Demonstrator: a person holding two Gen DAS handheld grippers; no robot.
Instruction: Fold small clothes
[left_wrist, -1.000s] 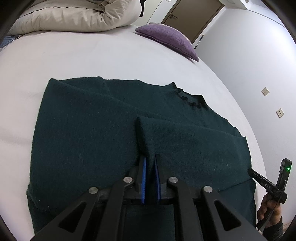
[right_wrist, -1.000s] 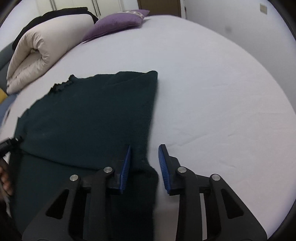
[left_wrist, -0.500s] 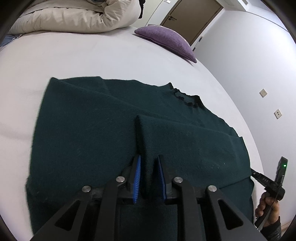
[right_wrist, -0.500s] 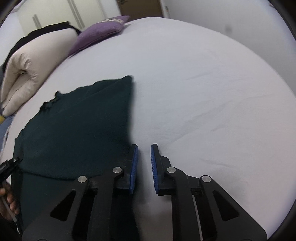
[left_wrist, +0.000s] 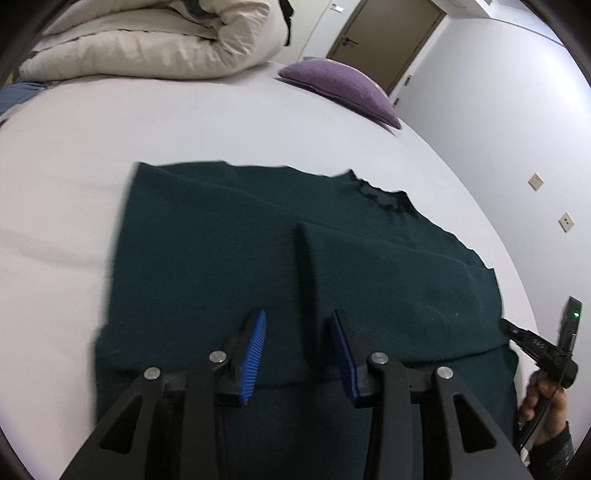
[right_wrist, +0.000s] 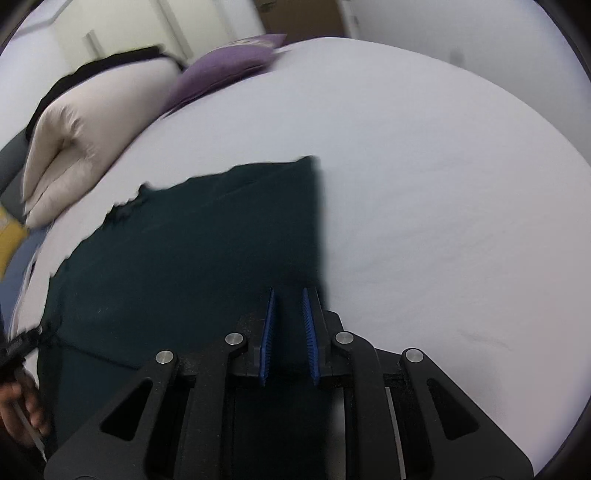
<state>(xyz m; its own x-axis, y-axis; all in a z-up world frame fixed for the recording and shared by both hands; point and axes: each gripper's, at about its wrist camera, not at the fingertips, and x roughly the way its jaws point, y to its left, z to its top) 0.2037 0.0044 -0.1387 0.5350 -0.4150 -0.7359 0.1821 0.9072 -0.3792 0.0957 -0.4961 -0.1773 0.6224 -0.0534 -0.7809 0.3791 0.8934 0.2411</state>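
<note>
A dark green knit sweater (left_wrist: 221, 266) lies flat on the white bed (left_wrist: 74, 147), partly folded, with its collar at the far right. A ridge of fabric (left_wrist: 304, 258) stands up along its middle. My left gripper (left_wrist: 298, 347) is open, its blue pads either side of that ridge, holding nothing. In the right wrist view the sweater (right_wrist: 184, 258) fills the left half. My right gripper (right_wrist: 288, 332) has its pads close together over the sweater's right edge; dark fabric shows between them.
A rolled cream duvet (left_wrist: 147, 40) and a purple cushion (left_wrist: 340, 85) lie at the far end of the bed. White sheet (right_wrist: 443, 221) spreads right of the sweater. The other handheld gripper shows at the right edge of the left wrist view (left_wrist: 546, 354).
My left gripper has opened and let go of the fabric ridge, which still stands. My right gripper has narrowed and shifted left onto the sweater's right edge.
</note>
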